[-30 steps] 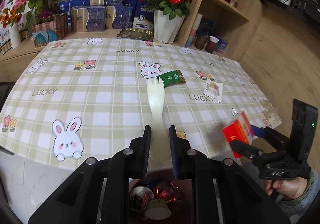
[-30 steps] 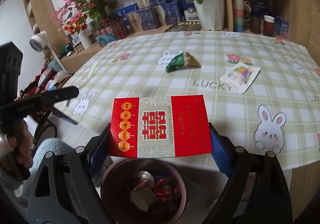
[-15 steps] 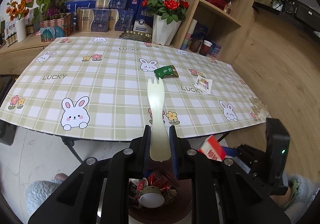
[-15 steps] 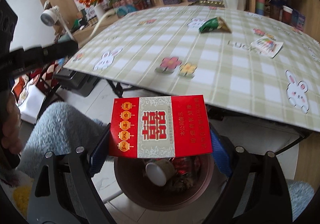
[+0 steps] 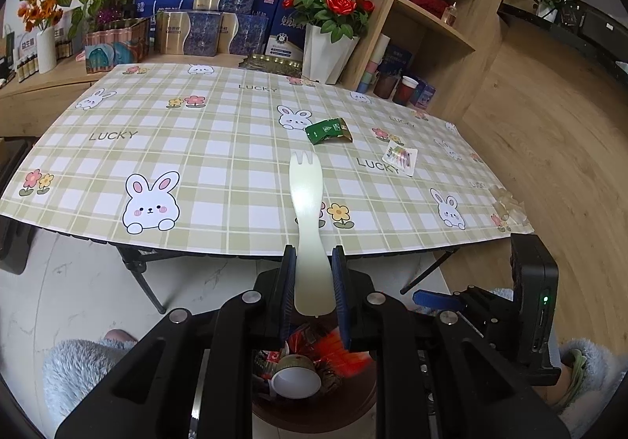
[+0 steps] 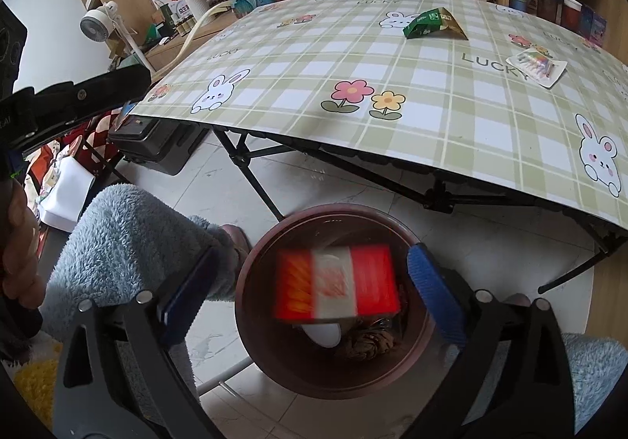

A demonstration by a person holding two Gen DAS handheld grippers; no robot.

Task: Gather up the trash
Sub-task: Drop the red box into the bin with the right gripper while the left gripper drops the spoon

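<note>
My left gripper (image 5: 313, 262) is shut on the handle of a pale plastic spork (image 5: 308, 219), held over the brown trash bin (image 5: 314, 415) on the floor. My right gripper (image 6: 310, 270) hangs above the same trash bin (image 6: 255, 356), its jaws opening. A red and white box (image 6: 337, 282), blurred, is loose between the blue pads and falls into the bin. A white cup (image 5: 296, 382) and wrappers lie inside. On the checked tablecloth (image 5: 219, 164) remain a green packet (image 5: 327, 130), a small white card (image 5: 400, 156) and a clear wrapper (image 5: 508, 203).
The folding table's black legs (image 6: 251, 168) stand just behind the bin. A person's fluffy blue sleeve (image 6: 129, 231) is at the left of the bin. Flower vases, boxes and a wooden shelf (image 5: 428, 22) line the far side of the table.
Both grippers drew back from the table edge to over the bin. The right gripper's jaws spread and let go of the red box, which now drops into the bin.
</note>
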